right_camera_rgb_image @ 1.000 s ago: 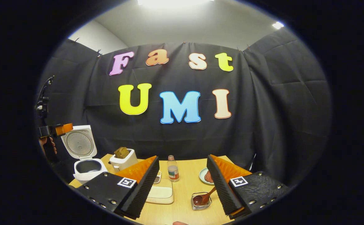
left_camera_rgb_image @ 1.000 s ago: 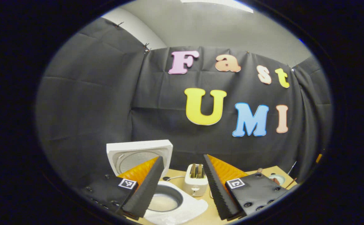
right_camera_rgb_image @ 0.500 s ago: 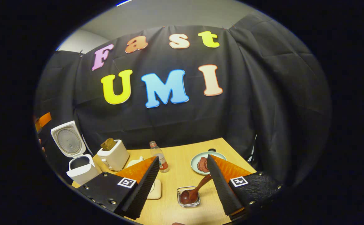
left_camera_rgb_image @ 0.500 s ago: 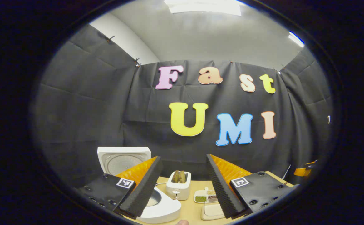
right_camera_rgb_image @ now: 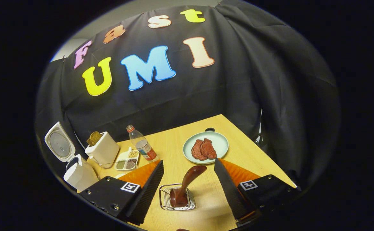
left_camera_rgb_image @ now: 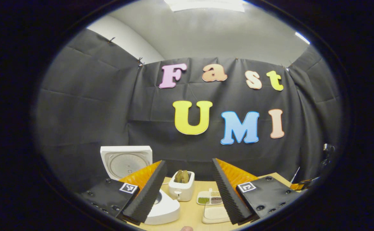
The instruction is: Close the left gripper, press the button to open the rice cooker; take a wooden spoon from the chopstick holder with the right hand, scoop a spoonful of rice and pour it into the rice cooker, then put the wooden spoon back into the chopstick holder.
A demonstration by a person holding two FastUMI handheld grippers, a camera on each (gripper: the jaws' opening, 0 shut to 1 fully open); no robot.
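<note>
The white rice cooker (left_camera_rgb_image: 164, 208) stands with its lid (left_camera_rgb_image: 126, 162) up, low on the left in the left gripper view; my left gripper (left_camera_rgb_image: 189, 161) hangs open, back from it and holding nothing. In the right gripper view the cooker (right_camera_rgb_image: 78, 173) sits at the far left. A dark wooden spoon (right_camera_rgb_image: 188, 183) leans bowl-down in a wire chopstick holder (right_camera_rgb_image: 177, 202). My right gripper (right_camera_rgb_image: 188, 161) is open just above it, the handle's end between the two fingers and touching neither. A flat white rice container (left_camera_rgb_image: 215, 213) lies on the table.
A white toaster (right_camera_rgb_image: 103, 150) with bread, a divided dish of grains (right_camera_rgb_image: 126, 159) and a small bottle (right_camera_rgb_image: 141, 148) stand between cooker and spoon. A pale green plate (right_camera_rgb_image: 220, 142) with meat slices lies behind the holder. The table's right edge (right_camera_rgb_image: 270, 160) runs close by.
My right gripper has tipped down and come in over the holder, so the spoon handle now lies between its open fingers. My left gripper has drawn back from the cooker, still open.
</note>
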